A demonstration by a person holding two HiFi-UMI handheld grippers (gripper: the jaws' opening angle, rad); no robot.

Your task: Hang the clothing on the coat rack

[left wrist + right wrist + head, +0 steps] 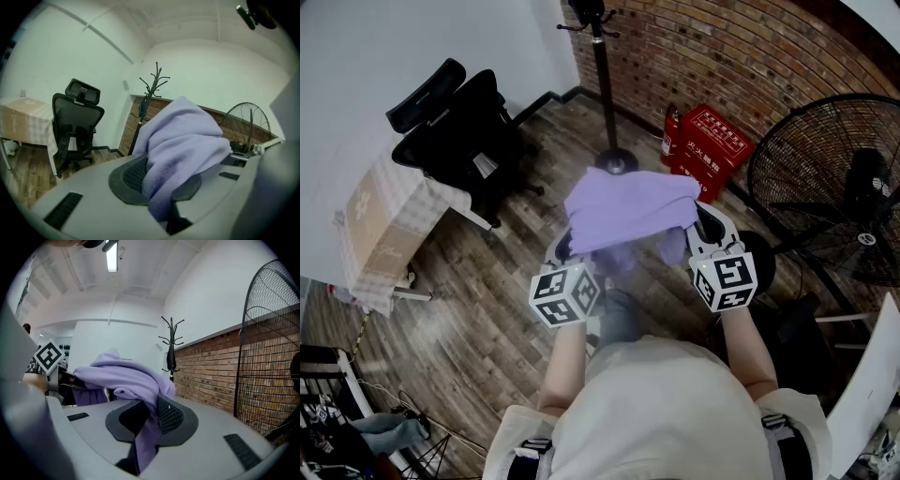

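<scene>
A lilac garment (628, 208) is stretched between my two grippers at chest height. My left gripper (565, 246) is shut on its left edge; in the left gripper view the lilac cloth (180, 145) bunches over the dark pads. My right gripper (705, 225) is shut on the right edge, where the lilac cloth (136, 380) hangs down between its pads (171, 416). The black coat rack (602, 75) stands ahead of the garment by the brick wall, with its round base (617, 161) on the floor. Its hooks show in both gripper views, the coat rack (152, 89) and the coat rack (171, 345).
A black office chair (464, 131) stands at the left beside a draped table (380, 230). A red crate (712, 145) and a red extinguisher (671, 136) sit by the brick wall. A large standing fan (834, 187) is at the right.
</scene>
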